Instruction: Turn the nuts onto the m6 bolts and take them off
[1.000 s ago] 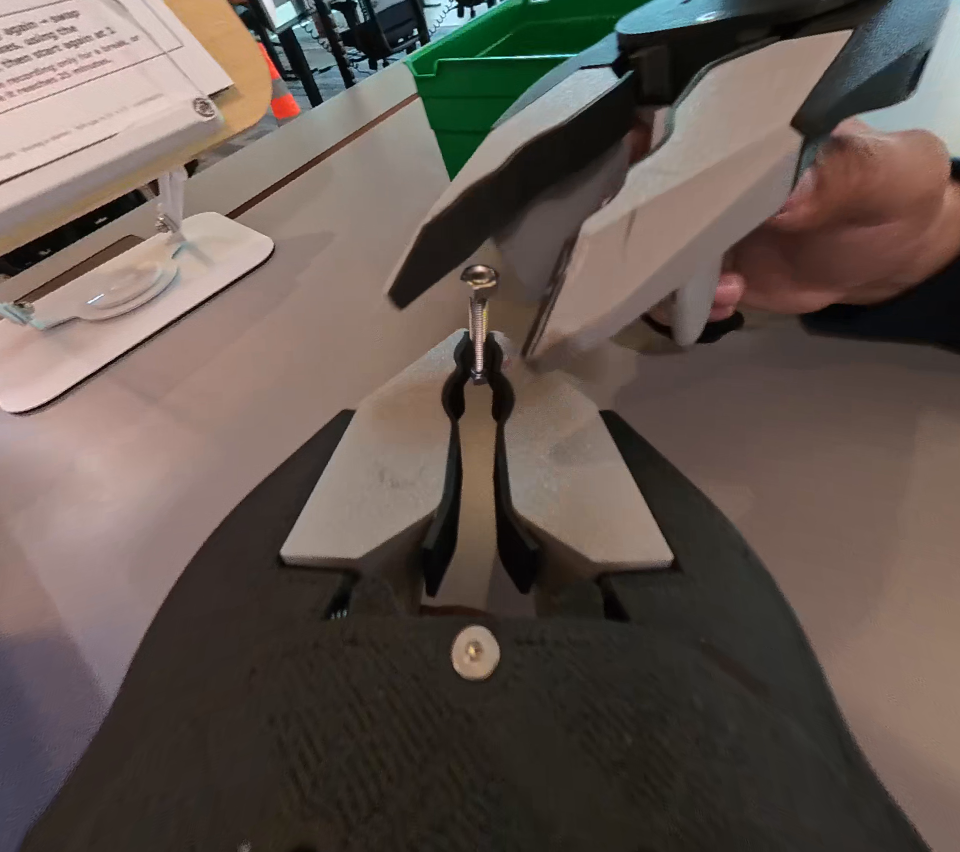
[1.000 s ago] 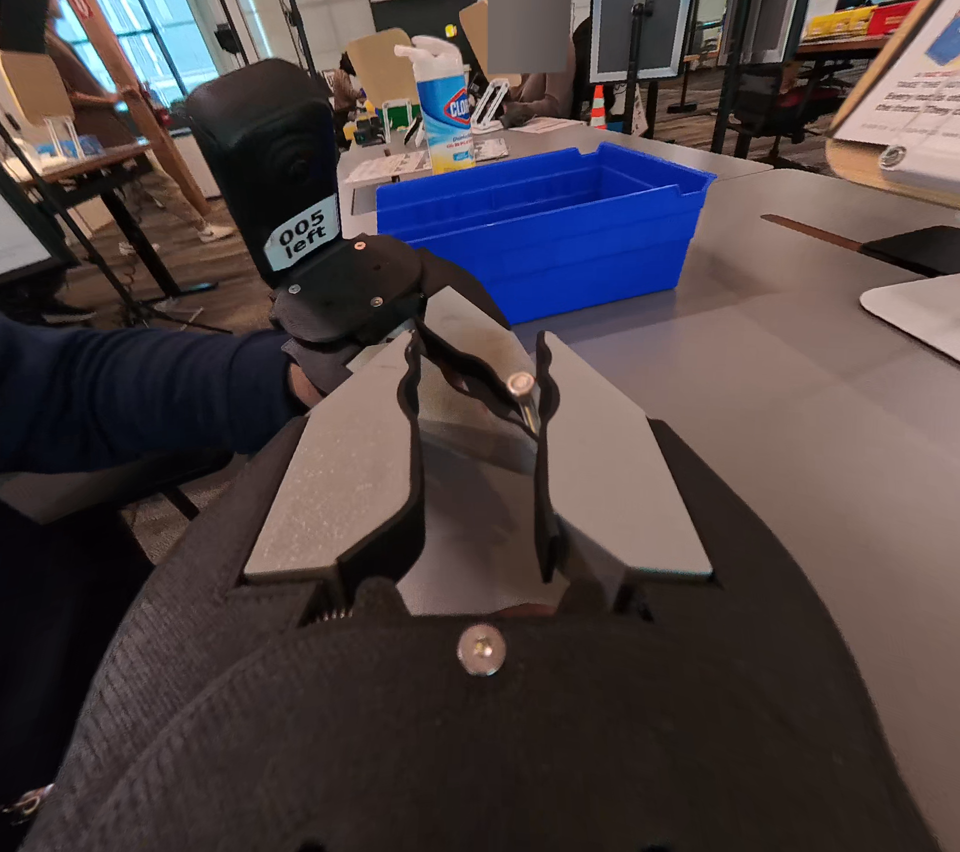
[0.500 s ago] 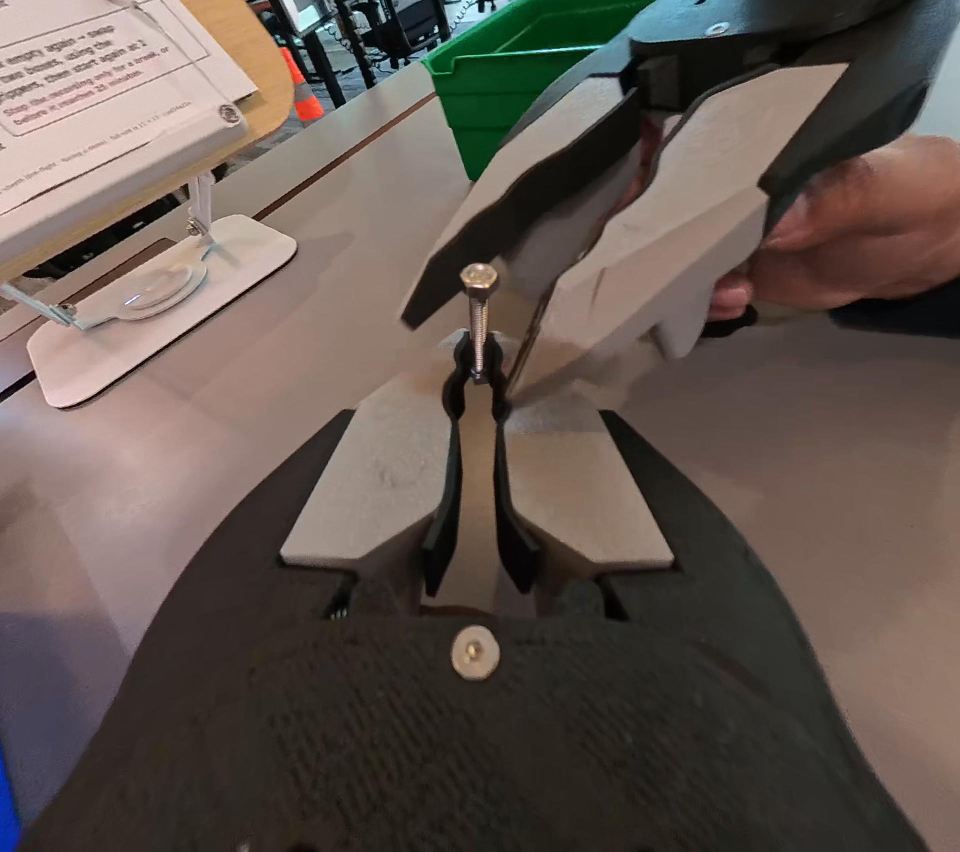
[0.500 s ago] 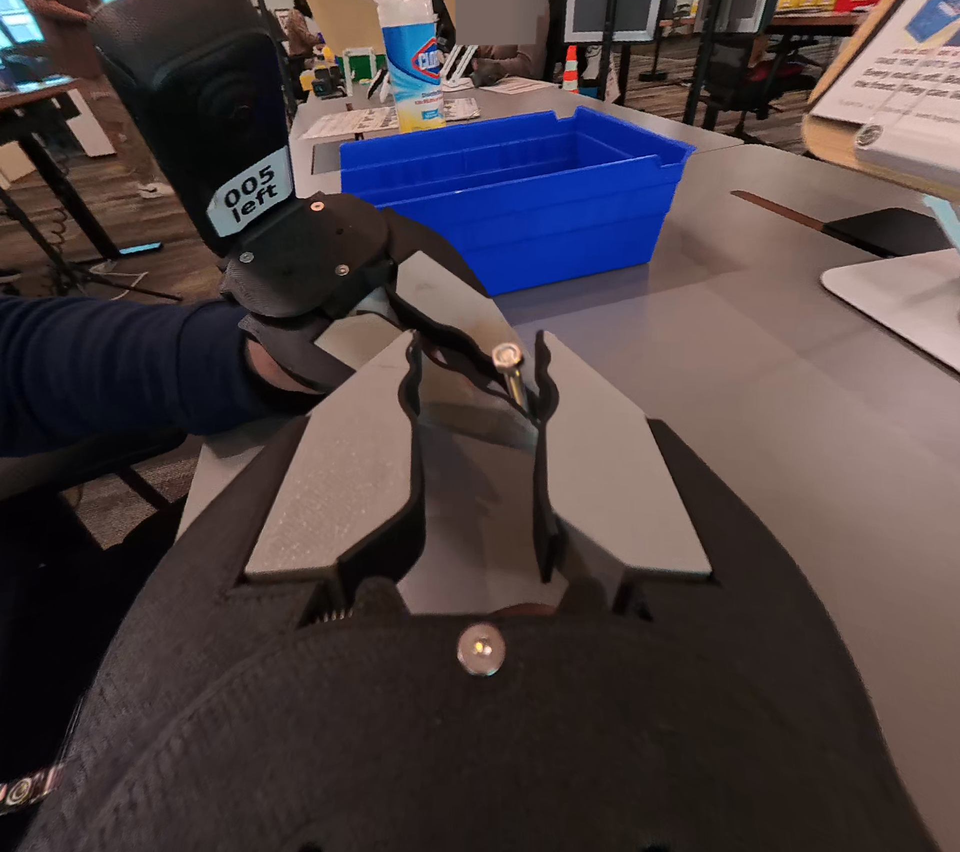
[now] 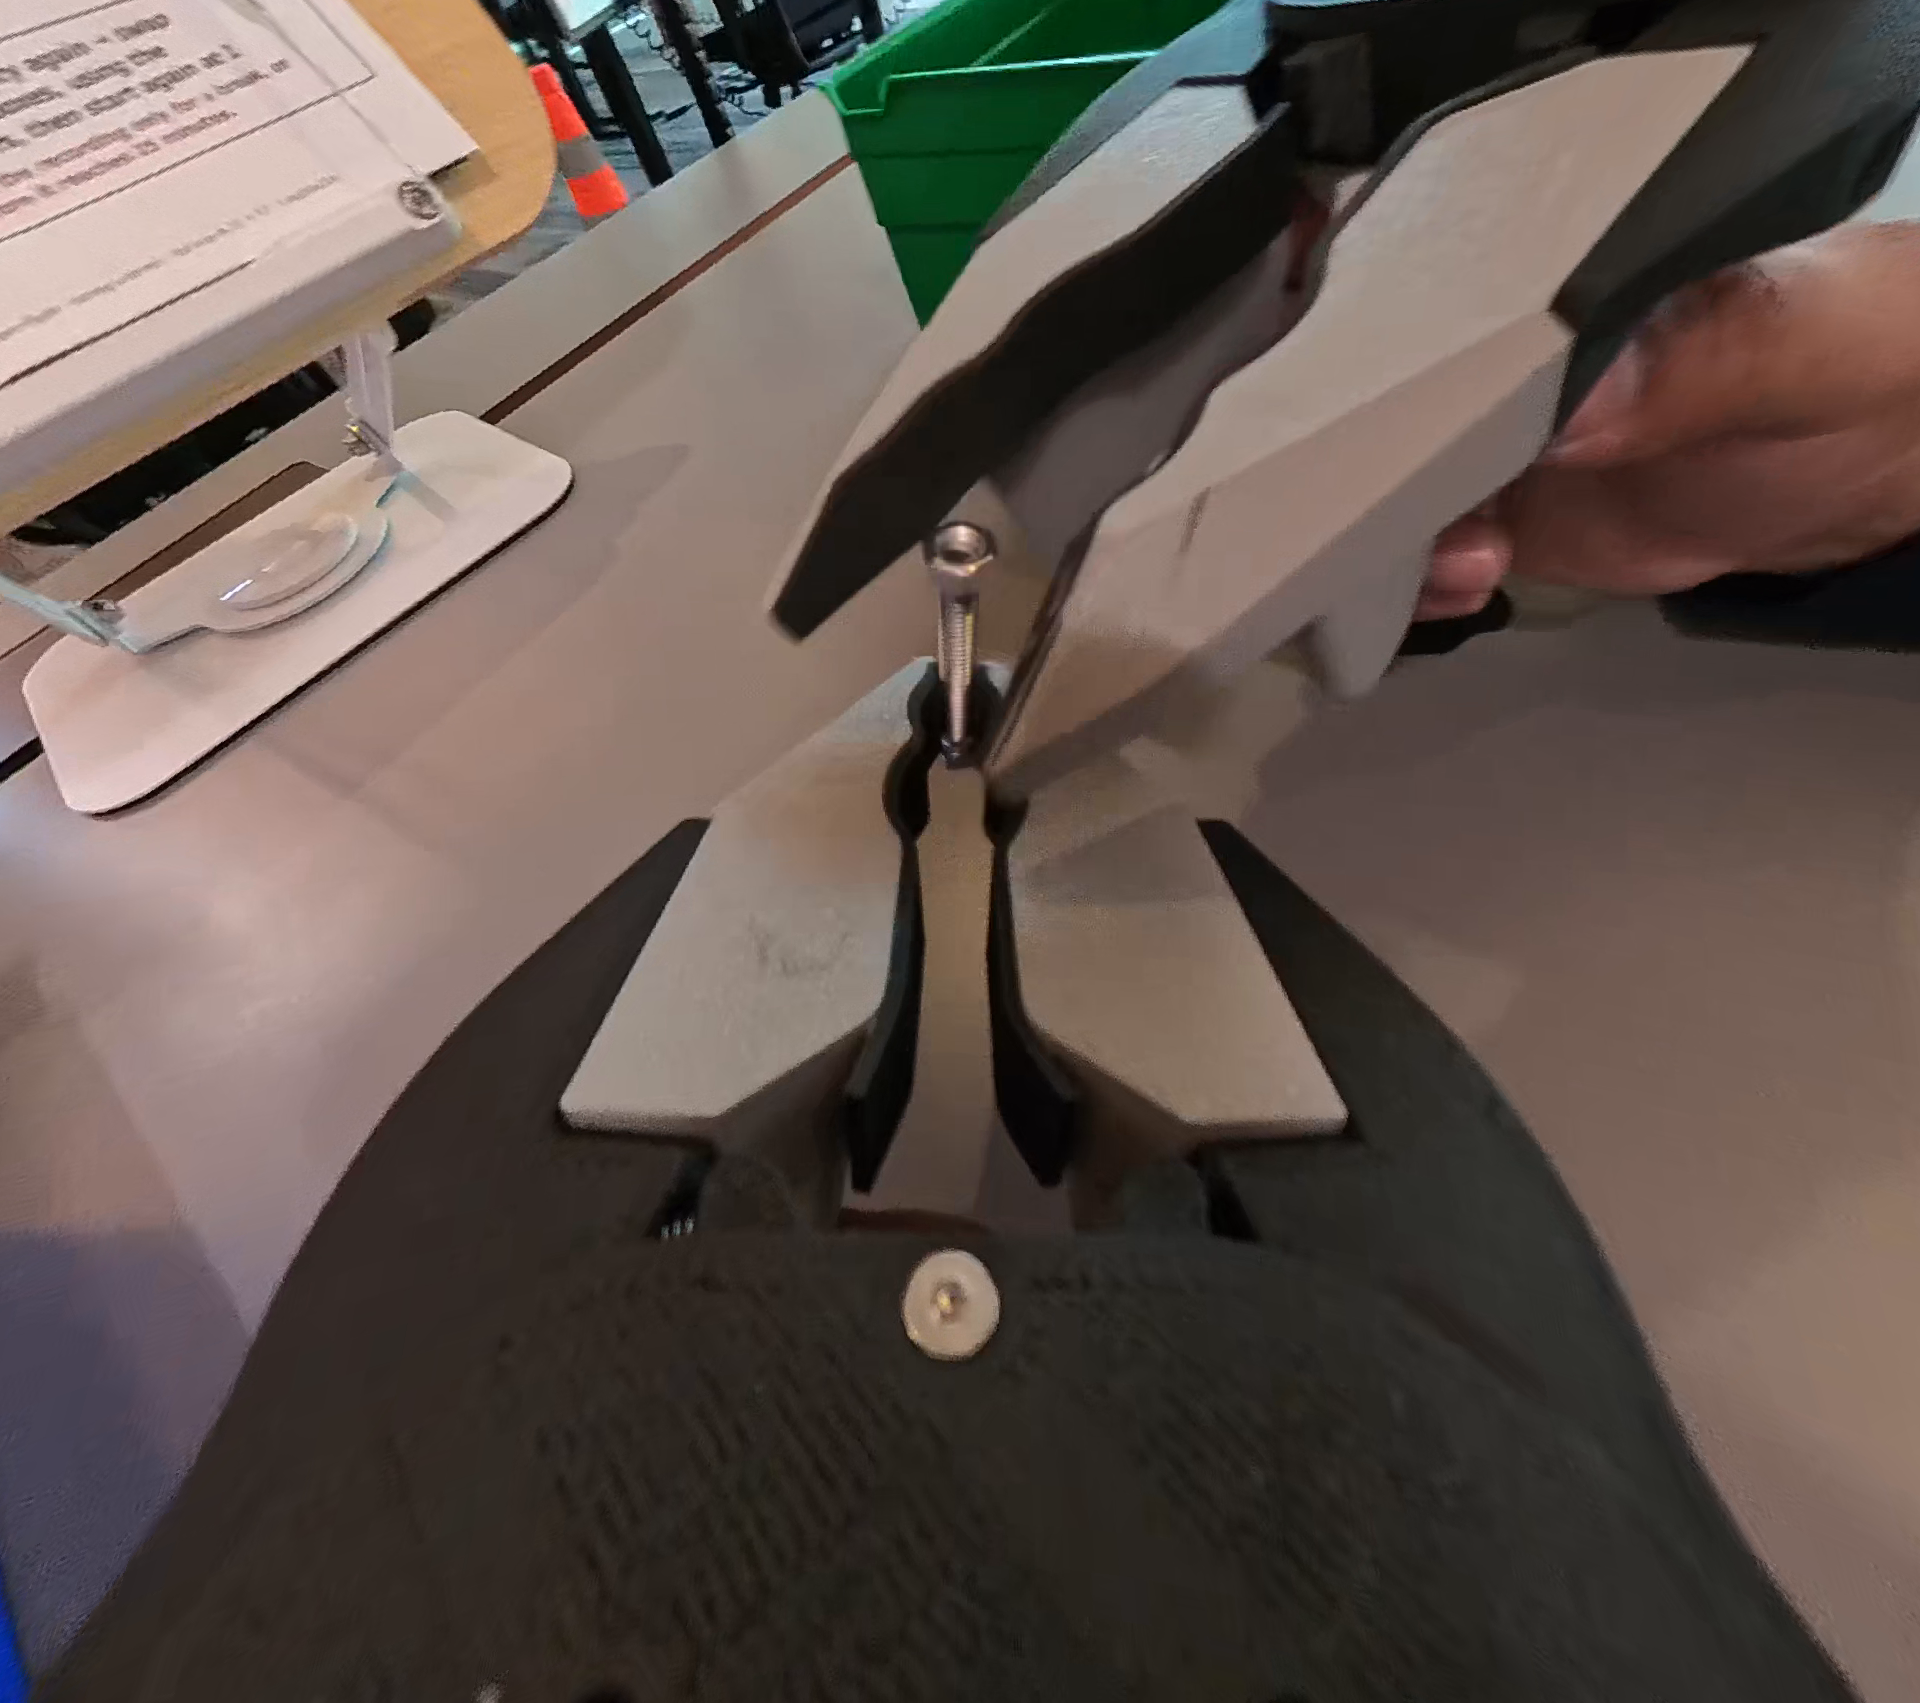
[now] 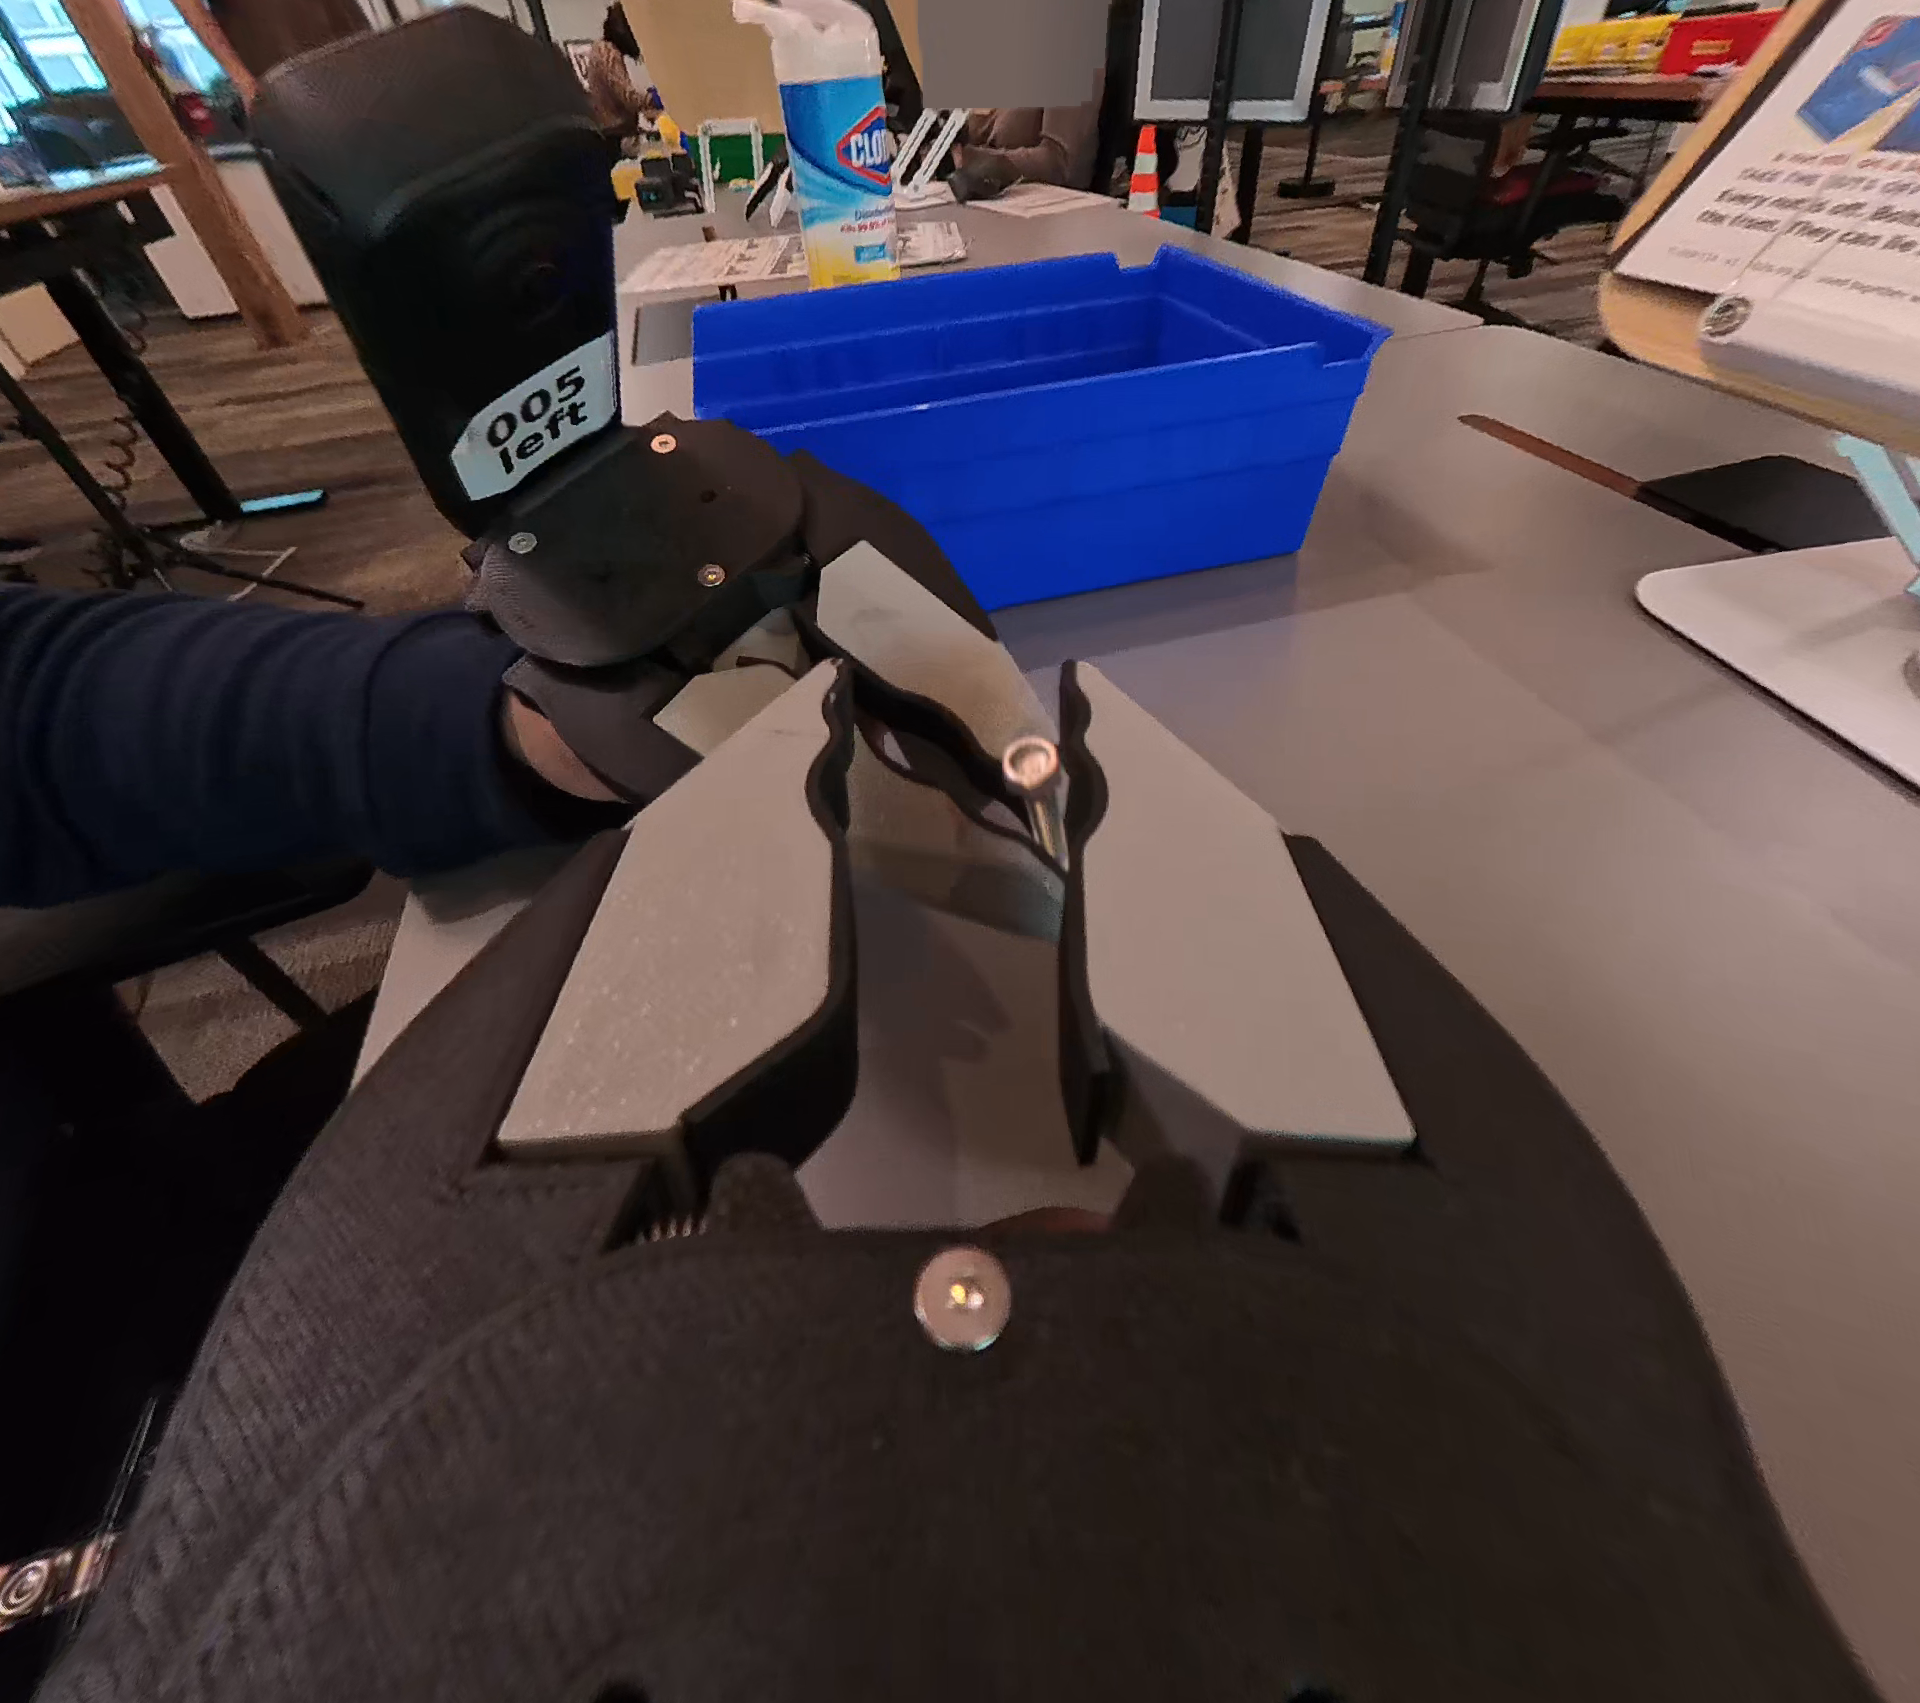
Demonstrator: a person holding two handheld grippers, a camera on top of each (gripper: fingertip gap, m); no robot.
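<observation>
A silver M6 bolt (image 5: 956,635) stands upright with its hex head up. My left gripper (image 5: 954,718) is shut on its lower threaded end and holds it above the grey table (image 5: 520,770). My right gripper (image 6: 954,687) is open and comes in from the right, with its two fingers on either side of the bolt (image 6: 1034,786). The bolt sits close to the right finger's inner pad (image 6: 1081,780); I cannot tell whether they touch. No nut shows in either view.
A green bin (image 5: 987,95) stands behind the right gripper. A blue bin (image 6: 1039,427) stands behind the left gripper, with a wipes canister (image 6: 836,147) beyond it. An instruction board on a stand with a white base (image 5: 291,573) stands at the table's side. Across from one pair of fingers to the other is roughly 6 centimeters.
Almost nothing. The right gripper has shifted slightly around the bolt and stays open. The left gripper still holds the bolt upright.
</observation>
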